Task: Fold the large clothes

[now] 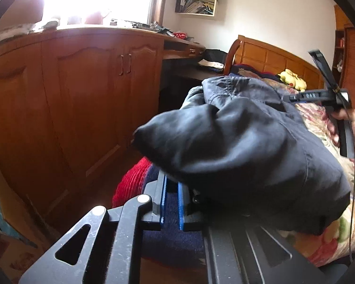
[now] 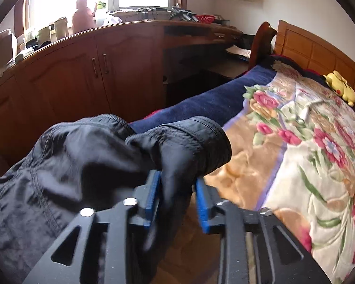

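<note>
On the bed (image 2: 295,127), under its floral blanket (image 2: 319,146), a dark jacket (image 1: 248,146) lies bunched at the near edge, toward seven o'clock of the yellow plush toy (image 2: 340,87). Right tool (image 2: 177,201): jaws apart, jacket cloth loose between the blue pads (image 2: 203,208). Left tool (image 1: 171,203): nearly closed, nothing visibly between its pads.

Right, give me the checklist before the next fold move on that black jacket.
1. Right gripper grip on cuff: not ok, jaws open, fabric loose between them.
2. Left gripper hold on jacket: cannot tell, tips hidden under fabric.
3. Jacket flat: not ok, bunched.
4. Floral blanket beyond the cuff bare: ok.
5. Plush toy out of the way: ok, near headboard.
</note>
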